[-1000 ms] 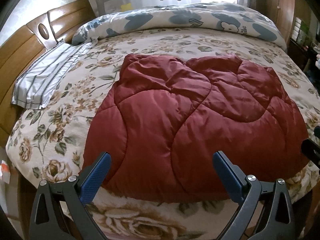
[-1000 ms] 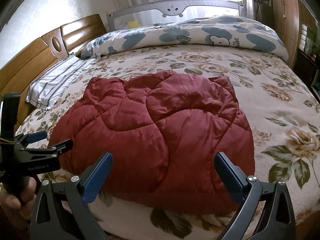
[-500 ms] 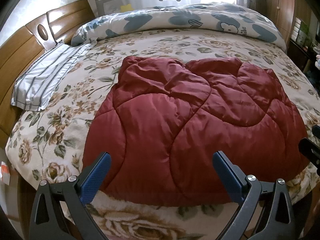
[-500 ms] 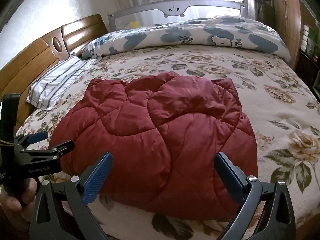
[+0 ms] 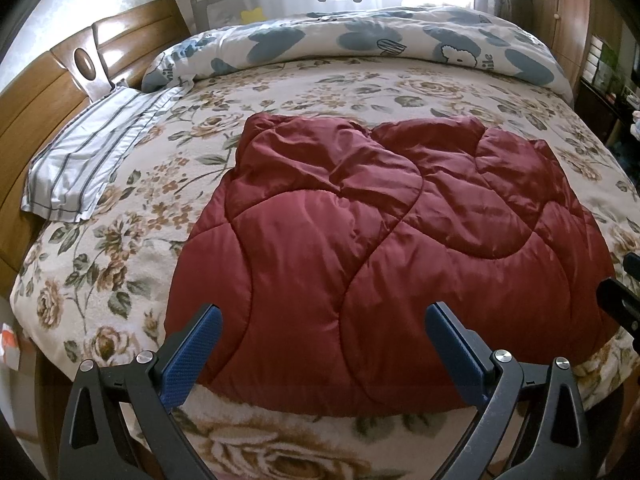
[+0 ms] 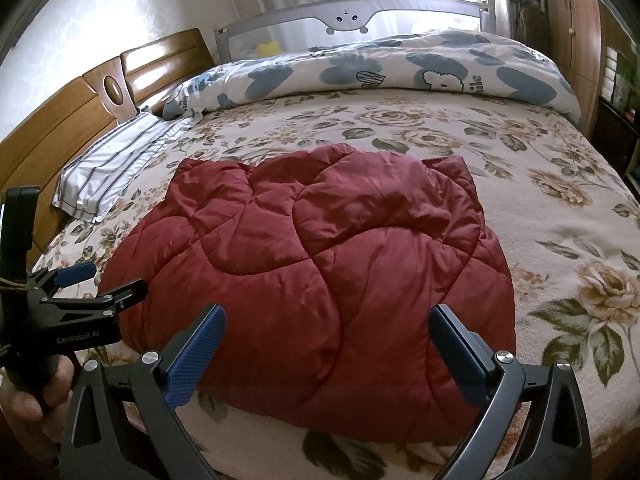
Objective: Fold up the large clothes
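A dark red quilted padded garment [image 5: 384, 248] lies folded in a thick block on the floral bed, near the front edge; it also shows in the right wrist view [image 6: 320, 280]. My left gripper [image 5: 322, 344] is open and empty, held just above the garment's near edge. My right gripper [image 6: 326, 346] is open and empty, over the garment's near edge too. The left gripper shows from the side in the right wrist view [image 6: 100, 284], open, at the garment's left edge. The right gripper's tip shows at the right edge of the left wrist view [image 5: 620, 304].
The floral bedspread [image 5: 120, 248] covers the bed. A blue-and-white duvet [image 5: 360, 40] lies rolled along the far side. A striped pillow [image 5: 92, 160] lies at the left by the wooden headboard [image 5: 44, 88]. A wooden wardrobe [image 6: 576, 32] stands at the right.
Both grippers have drawn back a little from the garment and risen slightly. Both stay open and empty. The garment has not moved.
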`<state>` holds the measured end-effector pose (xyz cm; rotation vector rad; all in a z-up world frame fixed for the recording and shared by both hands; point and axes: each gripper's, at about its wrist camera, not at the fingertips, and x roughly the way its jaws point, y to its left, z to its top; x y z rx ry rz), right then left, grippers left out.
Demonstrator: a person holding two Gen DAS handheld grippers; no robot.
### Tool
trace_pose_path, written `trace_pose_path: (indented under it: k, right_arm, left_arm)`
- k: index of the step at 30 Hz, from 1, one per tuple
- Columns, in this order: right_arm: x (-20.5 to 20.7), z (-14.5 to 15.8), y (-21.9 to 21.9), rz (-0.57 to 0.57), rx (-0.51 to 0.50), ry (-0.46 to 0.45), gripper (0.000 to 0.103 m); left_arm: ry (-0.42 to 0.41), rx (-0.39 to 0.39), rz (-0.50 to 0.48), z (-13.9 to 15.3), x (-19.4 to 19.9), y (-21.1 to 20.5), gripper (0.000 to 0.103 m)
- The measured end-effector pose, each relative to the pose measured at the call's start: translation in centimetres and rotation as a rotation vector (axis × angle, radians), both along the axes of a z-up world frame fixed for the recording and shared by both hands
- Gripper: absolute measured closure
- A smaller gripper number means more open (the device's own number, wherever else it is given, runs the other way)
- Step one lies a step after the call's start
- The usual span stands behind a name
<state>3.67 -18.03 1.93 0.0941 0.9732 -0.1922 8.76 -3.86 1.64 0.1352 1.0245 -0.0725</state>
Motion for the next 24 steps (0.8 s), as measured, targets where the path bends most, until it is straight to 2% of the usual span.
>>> trace_pose_path:
  k: [13,24]
  right_arm:
    - [0.1,0.0,-0.2,-0.001,0.006,0.001,0.001]
    - [0.5,-0.5,-1.0,-0.018,0.036,0.005,0.001]
  left_arm:
    - [0.000,-0.003,0.002,-0.1,0.7,0.1,0.001]
    - [-0.004,-0.046,-0.013,0.1,1.0,0.5,0.001]
